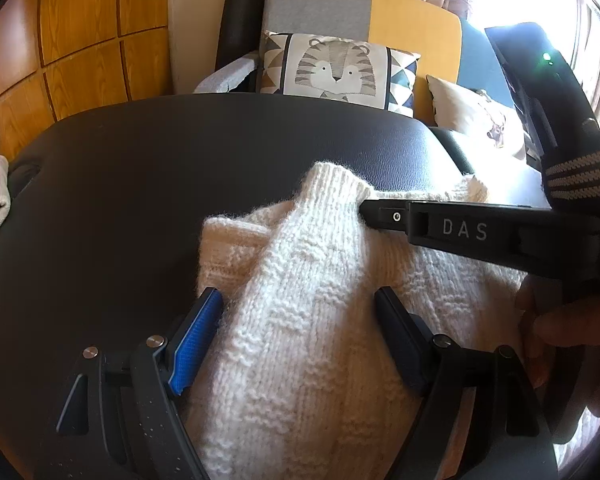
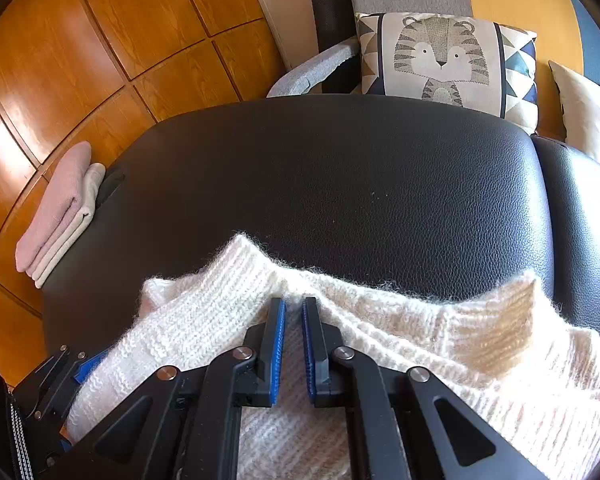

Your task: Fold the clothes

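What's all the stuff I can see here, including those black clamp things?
knitted sweater: one, cream white, lying on the near part of the black surface, a sleeve laid across it
padded surface: one, black leather-like, under the sweater
folded clothes: a small stack, pink on top and off-white below, at the far left edge of the surface
tiger cushion: one, grey and white with triangle edging, on the seat behind
plain cushion: one, cream, to the right of the tiger cushion
wooden panels: orange-brown, on the left wall
left claw: black with blue pads, open, straddling the sleeve
right claw: black with blue pads, shut, tips at the sweater
hand: one, gripping the right claw's handle
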`<state>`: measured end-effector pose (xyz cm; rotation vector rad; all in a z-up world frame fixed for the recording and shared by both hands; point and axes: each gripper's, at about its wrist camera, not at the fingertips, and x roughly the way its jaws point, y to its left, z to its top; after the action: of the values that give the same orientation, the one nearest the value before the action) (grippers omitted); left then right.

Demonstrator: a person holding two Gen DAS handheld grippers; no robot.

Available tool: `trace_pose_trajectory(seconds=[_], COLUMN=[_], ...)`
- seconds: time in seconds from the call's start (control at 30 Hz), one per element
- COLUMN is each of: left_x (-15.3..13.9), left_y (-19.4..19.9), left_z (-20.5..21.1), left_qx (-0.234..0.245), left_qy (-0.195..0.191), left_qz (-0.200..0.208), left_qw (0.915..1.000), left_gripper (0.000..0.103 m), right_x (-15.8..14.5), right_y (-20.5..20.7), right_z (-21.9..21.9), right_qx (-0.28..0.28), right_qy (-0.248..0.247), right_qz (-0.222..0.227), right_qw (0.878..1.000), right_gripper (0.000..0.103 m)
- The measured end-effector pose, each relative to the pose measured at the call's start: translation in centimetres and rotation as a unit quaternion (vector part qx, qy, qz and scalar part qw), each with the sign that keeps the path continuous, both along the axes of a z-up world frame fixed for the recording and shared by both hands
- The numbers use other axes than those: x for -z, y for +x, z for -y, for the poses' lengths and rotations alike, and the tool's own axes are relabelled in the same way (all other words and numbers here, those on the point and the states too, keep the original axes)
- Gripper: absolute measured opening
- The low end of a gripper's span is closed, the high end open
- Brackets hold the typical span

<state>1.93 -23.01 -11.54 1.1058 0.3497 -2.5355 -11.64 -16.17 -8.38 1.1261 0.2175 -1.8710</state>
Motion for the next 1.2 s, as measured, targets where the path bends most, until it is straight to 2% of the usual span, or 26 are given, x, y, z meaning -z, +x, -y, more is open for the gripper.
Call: trace_pose_trajectory(seconds=[0.07,0.17,0.23,1.2], left_x=[0.1,0.6,0.7,0.0], left_y=[0.4,1.5,1.7,1.9], left_z=[0.1,1.0,1.2,1.1], left_qx=[-0.002,-0.017,-0.019,-0.024], left_qy=[-0.001,0.029,0.032,0.028], left_qz=[0.000,-0.001,-0.001,0.000], left_qw=[1.0000,0.9994,0.9993,0.9993], left_gripper=[0.081,0.086,0.086,0.088], right_x=[0.0,0.0,0.0,0.0], right_y=[0.1,0.1,0.1,0.4], right_z=[0.0,0.0,-0.1,0.3], right_qx=[0.000,0.001,0.001,0.006], right_qy=[0.001,0.000,-0.001,0.003], right_qz=[-0.002,-0.002,-0.001,-0.009], right_qw=[1.000,1.000,1.000,1.000], right_gripper=[0.006,0.006,0.006,0.006])
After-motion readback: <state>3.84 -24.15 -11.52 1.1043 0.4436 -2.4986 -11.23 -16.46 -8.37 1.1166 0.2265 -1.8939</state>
